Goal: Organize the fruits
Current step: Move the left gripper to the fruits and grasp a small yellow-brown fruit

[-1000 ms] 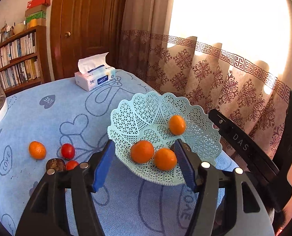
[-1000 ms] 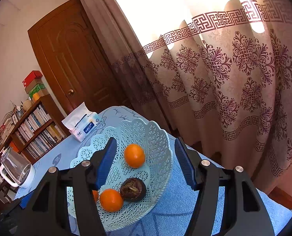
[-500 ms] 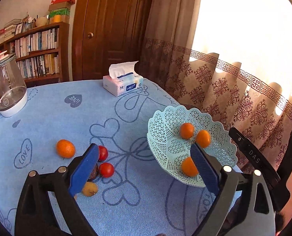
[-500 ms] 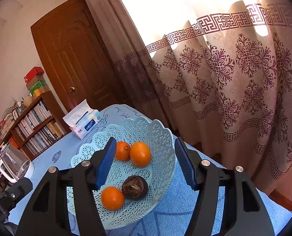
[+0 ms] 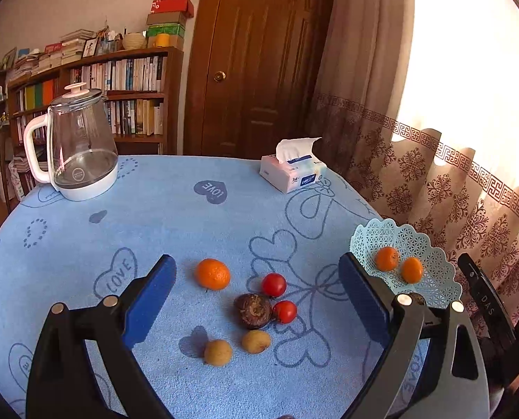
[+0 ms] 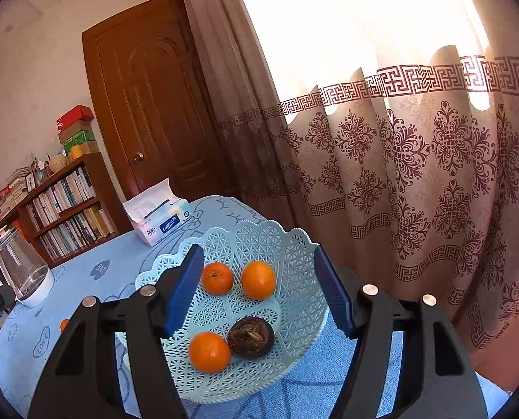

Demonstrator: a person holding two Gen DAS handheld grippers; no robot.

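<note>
A pale blue lattice basket stands at the table's right edge and holds three oranges and a dark brown fruit. It also shows in the left wrist view. On the blue tablecloth lie an orange, two small red fruits, a dark brown fruit and two small yellow-brown fruits. My left gripper is open and empty above these loose fruits. My right gripper is open and empty just above the basket.
A glass kettle stands at the table's far left. A tissue box sits at the far edge. A bookshelf, a wooden door and patterned curtains lie beyond the table.
My left gripper has swung left, away from the basket, and now faces the loose fruits on the cloth. An orange has come to rest in the basket beside another. My right gripper has barely moved.
</note>
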